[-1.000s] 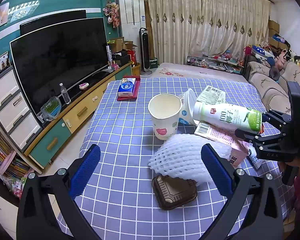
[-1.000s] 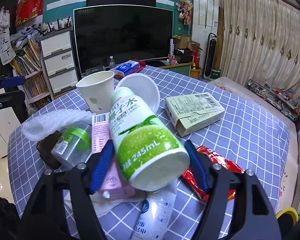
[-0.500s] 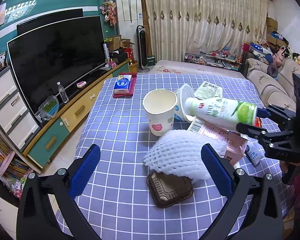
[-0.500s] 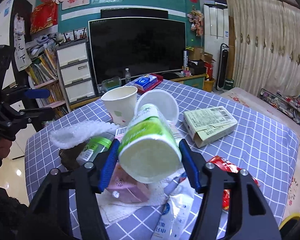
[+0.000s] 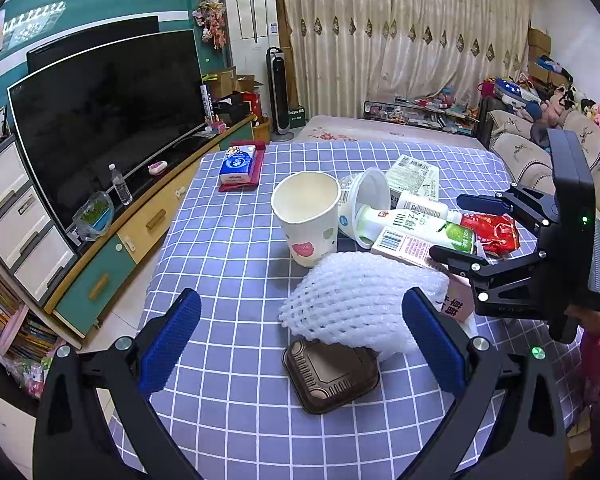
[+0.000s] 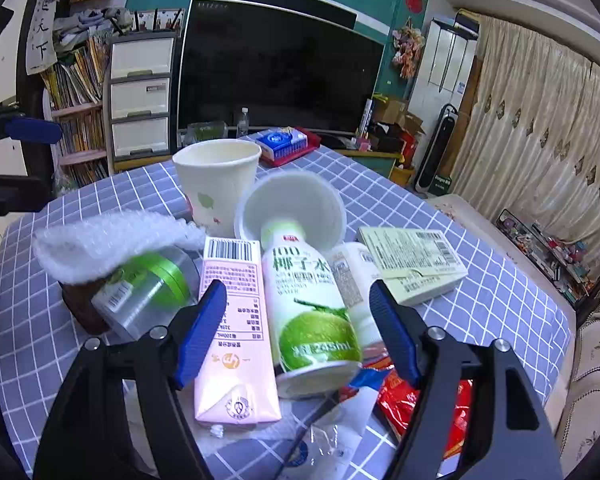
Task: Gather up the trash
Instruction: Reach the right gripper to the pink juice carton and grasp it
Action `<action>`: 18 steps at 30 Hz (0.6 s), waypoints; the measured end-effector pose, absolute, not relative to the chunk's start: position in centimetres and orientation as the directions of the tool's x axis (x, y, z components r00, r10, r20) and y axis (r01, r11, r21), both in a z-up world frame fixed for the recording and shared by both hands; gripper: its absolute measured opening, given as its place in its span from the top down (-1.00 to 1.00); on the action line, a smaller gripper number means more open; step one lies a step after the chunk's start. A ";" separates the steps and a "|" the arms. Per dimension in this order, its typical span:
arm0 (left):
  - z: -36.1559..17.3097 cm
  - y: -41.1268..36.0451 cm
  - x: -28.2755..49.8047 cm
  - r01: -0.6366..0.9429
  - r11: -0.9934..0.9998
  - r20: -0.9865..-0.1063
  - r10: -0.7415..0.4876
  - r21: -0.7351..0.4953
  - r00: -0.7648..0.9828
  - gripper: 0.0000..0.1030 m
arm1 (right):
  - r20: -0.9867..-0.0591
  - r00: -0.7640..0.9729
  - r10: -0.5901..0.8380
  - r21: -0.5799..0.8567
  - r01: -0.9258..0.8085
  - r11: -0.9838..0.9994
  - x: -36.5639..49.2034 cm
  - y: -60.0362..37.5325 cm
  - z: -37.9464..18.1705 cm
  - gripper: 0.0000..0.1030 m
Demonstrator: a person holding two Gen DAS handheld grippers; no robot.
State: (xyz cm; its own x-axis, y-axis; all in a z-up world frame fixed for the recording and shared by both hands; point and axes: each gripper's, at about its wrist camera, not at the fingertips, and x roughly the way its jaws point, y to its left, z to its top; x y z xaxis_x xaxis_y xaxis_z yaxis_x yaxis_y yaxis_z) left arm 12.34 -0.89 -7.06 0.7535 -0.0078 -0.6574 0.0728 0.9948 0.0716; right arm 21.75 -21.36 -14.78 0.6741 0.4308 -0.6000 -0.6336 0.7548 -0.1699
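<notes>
My right gripper (image 6: 298,326) stands spread wide, its blue pads on either side of the coconut water bottle (image 6: 306,300) at the centre of the right wrist view without touching it; the bottle lies on its side, neck poking into the tipped white plastic cup (image 6: 292,204) just above it; a pink carton (image 6: 232,316) lies against its left flank, a pale green box (image 6: 412,264) sits to the right of centre, and a red wrapper (image 6: 424,404) shows at lower right. My left gripper (image 5: 300,340) is also open, holding nothing; between its pads in the lower middle of the left wrist view I see the white foam net (image 5: 356,300) resting over a brown tray (image 5: 330,376); a paper cup (image 5: 306,216) stands upright at centre on the checked tablecloth (image 5: 228,248).
</notes>
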 end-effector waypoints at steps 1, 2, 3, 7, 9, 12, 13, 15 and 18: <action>-7.1 -0.9 12.3 0.074 0.995 -0.658 -0.009 0.071 0.753 -0.93 | -0.596 0.663 0.453 -0.132 -0.638 0.759 21.7 -22.0 -14.5 -0.35; -7.1 -0.8 12.3 0.076 0.995 -0.658 -0.011 0.070 0.753 -0.93 | -0.590 0.654 0.473 -0.095 -0.638 0.764 21.7 -22.7 -14.3 -0.35; -7.2 -0.9 12.4 0.078 0.995 -0.661 -0.013 0.069 0.751 -0.93 | -0.586 0.650 0.483 -0.074 -0.637 0.767 21.8 -23.2 -14.1 -0.35; -7.2 -0.8 12.6 0.082 0.994 -0.663 -0.016 0.068 0.749 -0.93 | -0.611 0.606 0.510 -0.021 -0.657 0.754 21.5 -24.8 -14.1 -0.24; -7.2 -0.7 12.7 0.080 0.995 -0.663 -0.018 0.063 0.748 -0.93 | -0.614 0.561 0.556 0.013 -0.697 0.717 20.5 -24.8 -14.2 -0.21; -7.3 -0.5 12.8 0.075 0.996 -0.664 -0.018 0.057 0.748 -0.93 | -0.660 0.495 0.565 0.029 -0.735 0.677 19.0 -23.7 -15.2 -0.10; -7.3 -0.5 12.8 0.073 0.996 -0.666 -0.017 0.056 0.746 -0.93 | -0.674 0.490 0.553 0.026 -0.733 0.680 18.8 -23.4 -15.5 -0.07; -7.4 -0.6 12.8 0.075 0.996 -0.667 -0.017 0.058 0.745 -0.93 | -0.703 0.487 0.518 0.024 -0.712 0.701 19.1 -23.2 -16.4 -0.05; -7.4 -0.6 12.8 0.078 0.995 -0.665 -0.014 0.067 0.747 -0.93 | -0.706 0.460 0.539 0.086 -0.699 0.710 19.4 -23.6 -17.0 0.23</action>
